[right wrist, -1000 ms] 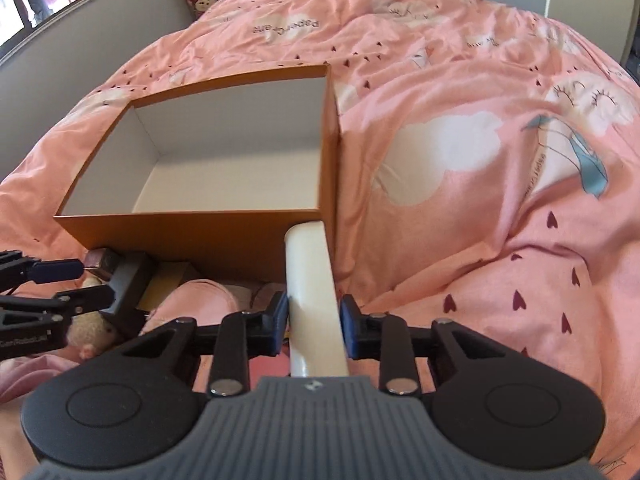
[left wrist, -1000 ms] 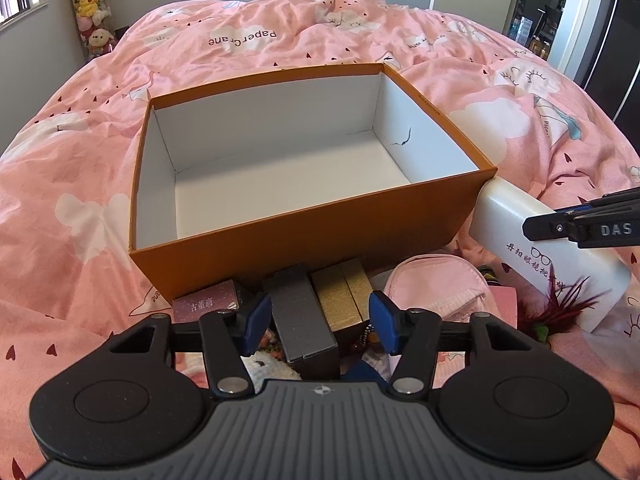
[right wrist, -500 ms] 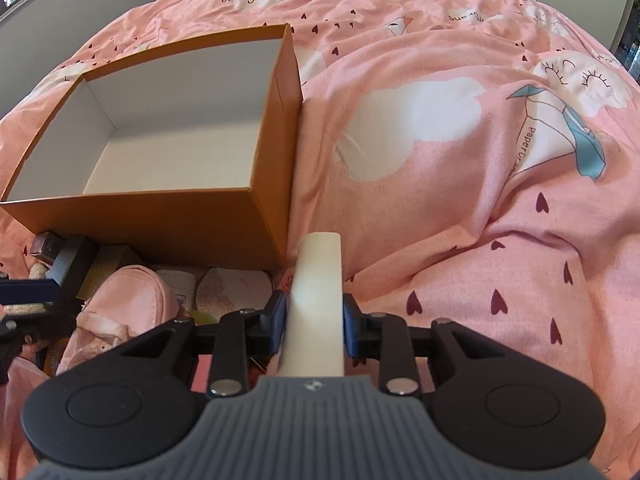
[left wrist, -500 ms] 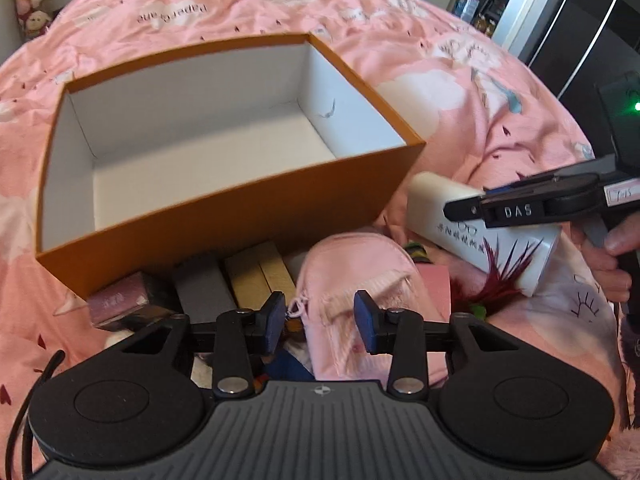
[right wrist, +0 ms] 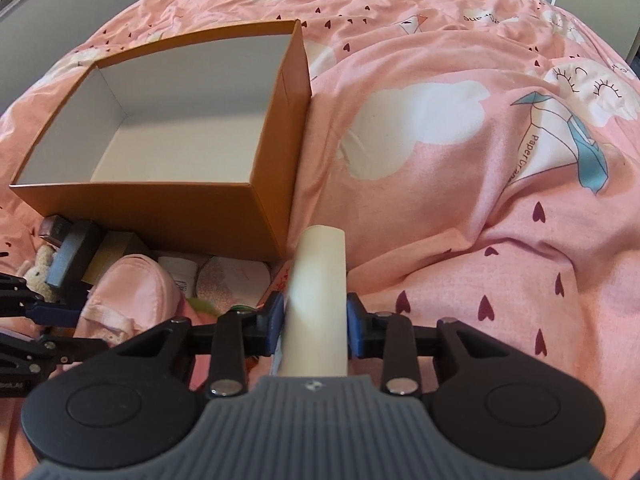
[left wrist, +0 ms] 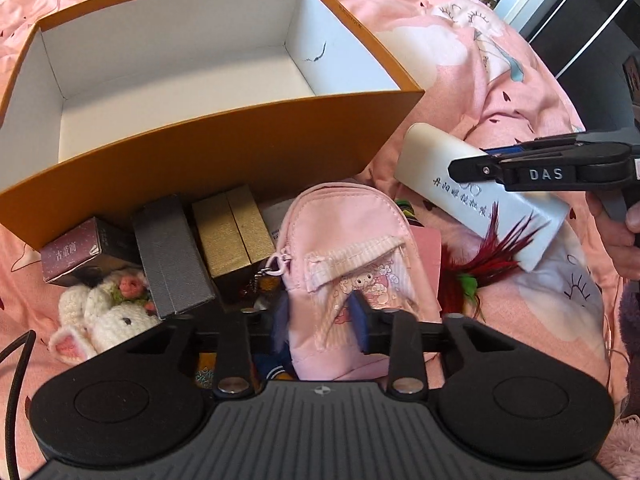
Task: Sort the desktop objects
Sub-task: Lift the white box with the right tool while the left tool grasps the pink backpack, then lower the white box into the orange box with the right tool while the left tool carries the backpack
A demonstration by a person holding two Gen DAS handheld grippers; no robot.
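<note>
The left gripper (left wrist: 318, 322) has just been closing its jaws on the pink pouch (left wrist: 352, 256), and its blue pads now pinch the lower end of the cloth, so I judge that it holds the pouch. The pouch lies on the pink bedcover (right wrist: 460, 160) just in front of the near wall of the orange box (left wrist: 208, 148), with its long axis pointing away from the gripper toward that wall. The right gripper (right wrist: 314, 322) is clamped on the sides of a long white case (right wrist: 320, 280), though its jaws have opened a little just now; the case runs straight forward between the jaws, and its far end points at the near right corner of the box (right wrist: 264, 200). The box is open and nothing lies in it. So for both hands the way is forward and up over the near wall. The left hand stands nearer to the middle of the box, the right hand to its corner.
</note>
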